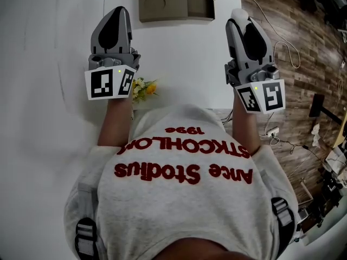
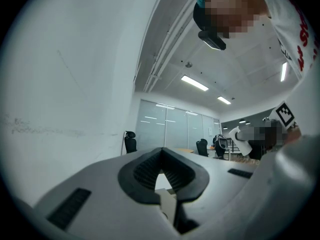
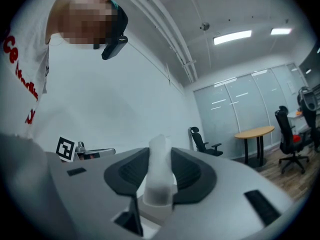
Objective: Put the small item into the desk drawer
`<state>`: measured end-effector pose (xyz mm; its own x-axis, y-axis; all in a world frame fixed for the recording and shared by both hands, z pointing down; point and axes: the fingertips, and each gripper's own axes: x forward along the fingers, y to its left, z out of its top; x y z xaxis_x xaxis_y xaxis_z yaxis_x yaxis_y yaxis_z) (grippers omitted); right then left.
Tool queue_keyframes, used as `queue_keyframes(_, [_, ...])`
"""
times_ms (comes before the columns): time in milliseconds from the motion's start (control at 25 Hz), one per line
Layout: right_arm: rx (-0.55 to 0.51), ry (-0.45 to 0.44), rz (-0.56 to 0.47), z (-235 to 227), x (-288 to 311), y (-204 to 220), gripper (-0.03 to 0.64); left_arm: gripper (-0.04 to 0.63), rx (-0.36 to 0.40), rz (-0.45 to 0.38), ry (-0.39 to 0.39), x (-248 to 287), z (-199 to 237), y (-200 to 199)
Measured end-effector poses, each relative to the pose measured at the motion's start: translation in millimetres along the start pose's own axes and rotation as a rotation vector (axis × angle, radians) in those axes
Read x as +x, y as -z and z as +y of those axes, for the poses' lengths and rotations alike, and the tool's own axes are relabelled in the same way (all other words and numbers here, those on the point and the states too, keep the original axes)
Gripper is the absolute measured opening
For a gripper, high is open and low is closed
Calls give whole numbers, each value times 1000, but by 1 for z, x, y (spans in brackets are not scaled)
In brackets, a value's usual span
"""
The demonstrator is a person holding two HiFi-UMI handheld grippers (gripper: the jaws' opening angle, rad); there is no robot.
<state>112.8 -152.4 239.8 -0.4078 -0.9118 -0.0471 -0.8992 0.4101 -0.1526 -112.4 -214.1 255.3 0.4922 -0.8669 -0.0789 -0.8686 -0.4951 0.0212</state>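
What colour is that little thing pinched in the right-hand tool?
The small item is a milky, frosted white, clearest in the right gripper view.

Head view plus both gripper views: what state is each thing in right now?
Left gripper: fingers together, nothing between them.
Right gripper: shut on the small white item.
Tan drawer: appears open, inside facing up.
Yellow flowers: lying on the white desk, untouched.
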Motion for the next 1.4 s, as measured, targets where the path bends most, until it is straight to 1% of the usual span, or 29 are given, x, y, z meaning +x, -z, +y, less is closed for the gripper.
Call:
queue_keyframes(80, [54,-11,3,-3,3,0,137,7,-4,4,0,6,0,-1])
queue_keyframes(160, [78,-13,12,-7,9,-2,137,7,-7,10,3,13,0,-4])
queue_keyframes(360, [99,-8,48,-23,31,14,137,7,-14,26,8,33,6,10])
queue_keyframes(480, [104,2,92,-32,42,31,137,6,-21,51,9,39,9,24])
queue_keyframes(560, [104,1,124,-34,49,37,137,8,-14,64,4,41,11,24])
queue_keyframes(680, [80,2,173,-34,59,45,137,8,-3,83,-9,39,14,23])
queue_keyframes(760, [70,19,212,-43,70,69,137,8,-8,99,-14,45,19,42])
queue_keyframes(880, [74,48,271,-67,95,114,137,7,-29,117,-8,68,29,78])
queue_keyframes(960, [62,57,306,-79,110,137,137,6,-36,128,0,82,34,94])
queue_keyframes(1080, [32,50,356,-80,120,167,138,8,-34,143,-3,85,40,115])
queue_keyframes(1160, [8,40,389,-76,126,180,138,8,-32,153,-13,84,44,121])
queue_keyframes(1240, [-27,30,432,-72,135,189,140,7,-31,164,-21,88,50,119])
queue_keyframes(1400, [-104,28,540,-67,142,211,143,7,-30,181,-7,91,52,119])
